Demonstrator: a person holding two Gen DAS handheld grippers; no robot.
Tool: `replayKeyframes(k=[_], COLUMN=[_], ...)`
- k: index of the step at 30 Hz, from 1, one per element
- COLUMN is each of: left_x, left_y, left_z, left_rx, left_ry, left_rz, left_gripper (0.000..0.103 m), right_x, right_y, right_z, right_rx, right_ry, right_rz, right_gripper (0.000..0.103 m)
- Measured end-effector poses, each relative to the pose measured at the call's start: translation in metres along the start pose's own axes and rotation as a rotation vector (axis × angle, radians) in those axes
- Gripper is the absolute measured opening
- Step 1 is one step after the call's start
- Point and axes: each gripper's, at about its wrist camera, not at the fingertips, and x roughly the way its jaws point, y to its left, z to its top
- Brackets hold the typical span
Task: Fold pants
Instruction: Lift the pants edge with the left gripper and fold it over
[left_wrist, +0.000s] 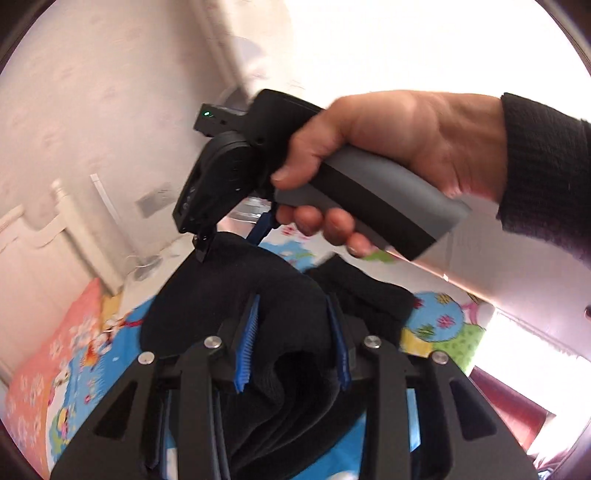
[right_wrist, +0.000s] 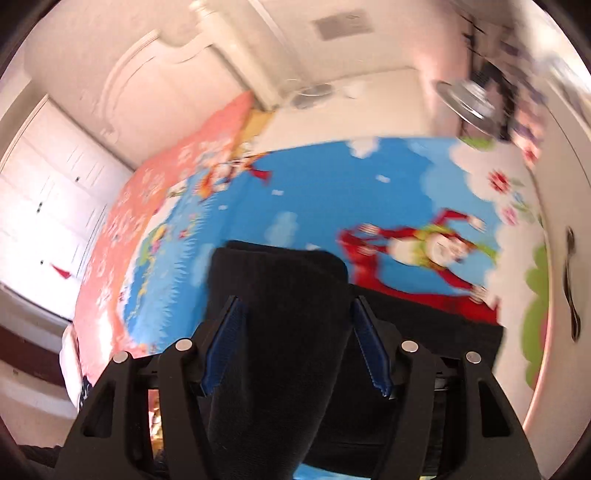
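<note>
The pants (left_wrist: 236, 295) are black knit cloth, bunched and lifted above a bright cartoon-print bed sheet (left_wrist: 74, 369). My left gripper (left_wrist: 293, 334) is shut on a thick fold of the pants between its blue pads (left_wrist: 245, 343). In the left wrist view, the right gripper's body (left_wrist: 221, 173) is seen from outside, held in a bare hand (left_wrist: 388, 147), its fingers gripping the pants' upper edge. In the right wrist view, my right gripper (right_wrist: 295, 339) is shut on a broad band of the black pants (right_wrist: 280, 295), which hang over the sheet (right_wrist: 332, 192).
White wardrobe doors (right_wrist: 55, 192) and a white headboard (right_wrist: 147, 55) stand beyond the bed. A white cabinet door (left_wrist: 517, 273) is at the right. A standing fan base (right_wrist: 314, 92) sits on the floor past the bed. The view is motion-blurred.
</note>
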Motion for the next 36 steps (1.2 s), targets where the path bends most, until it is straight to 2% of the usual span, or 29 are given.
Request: replayKeyframes(k=[1, 5, 7, 8, 13, 14, 16, 17, 18, 19, 20, 22, 26, 29, 32, 36], left_x=[0.018, 0.055, 0.048, 0.043, 0.042, 0.047, 0.060, 0.065, 0.067, 0.064, 0.059, 0.050, 0.045, 0.049, 0.058, 0.086], left_y=[-0.024, -0.082, -0.094, -0.097, -0.102, -0.102, -0.103, -0.103, -0.102, -0.098, -0.094, -0.086, -0.076, -0.075, -0.088, -0.111], left_z=[-0.005, -0.035, -0.052, -0.058, -0.078, -0.077, -0.075, -0.075, -0.075, -0.070, -0.065, -0.052, -0.023, -0.005, 0.004, -0.002], left_rx=[0.028, 0.117, 0.168, 0.191, 0.252, 0.252, 0.267, 0.286, 0.302, 0.284, 0.266, 0.262, 0.306, 0.344, 0.376, 0.376], left_ry=[0.017, 0.064, 0.029, 0.010, 0.009, 0.020, 0.047, 0.053, 0.053, 0.038, 0.026, -0.011, -0.083, -0.113, -0.126, -0.082], left_rz=[-0.015, -0.058, 0.005, 0.034, 0.108, 0.111, 0.099, 0.099, 0.103, 0.105, 0.103, 0.120, 0.155, 0.153, 0.131, 0.064], left_gripper=[0.035, 0.043, 0.061, 0.076, 0.076, 0.074, 0.060, 0.047, 0.034, 0.032, 0.029, 0.027, 0.026, 0.025, 0.025, 0.025], right_x=[0.011, 0.038, 0.037, 0.036, 0.051, 0.052, 0.053, 0.050, 0.047, 0.044, 0.040, 0.032, 0.002, -0.017, -0.020, -0.001], right_y=[-0.030, -0.077, -0.077, -0.073, -0.060, -0.060, -0.057, -0.055, -0.051, -0.047, -0.043, -0.028, -0.005, -0.003, -0.019, -0.061], right_z=[-0.010, -0.033, -0.037, -0.036, -0.031, -0.031, -0.028, -0.026, -0.023, -0.020, -0.017, -0.010, 0.011, 0.022, 0.023, 0.011], right_rx=[0.035, 0.103, 0.089, 0.066, 0.000, -0.004, -0.011, -0.015, -0.024, -0.030, -0.038, -0.082, -0.139, -0.166, -0.162, -0.117], right_ry=[0.008, 0.039, 0.020, 0.014, 0.029, 0.033, 0.046, 0.051, 0.057, 0.063, 0.066, 0.061, 0.015, -0.009, 0.002, 0.039], right_rz=[-0.009, -0.017, 0.045, 0.049, -0.020, -0.029, -0.069, -0.083, -0.091, -0.092, -0.096, -0.117, -0.136, -0.161, -0.220, -0.282], right_gripper=[0.061, 0.067, 0.085, 0.089, 0.090, 0.090, 0.074, 0.070, 0.060, 0.047, 0.045, 0.039, 0.036, 0.036, 0.036, 0.035])
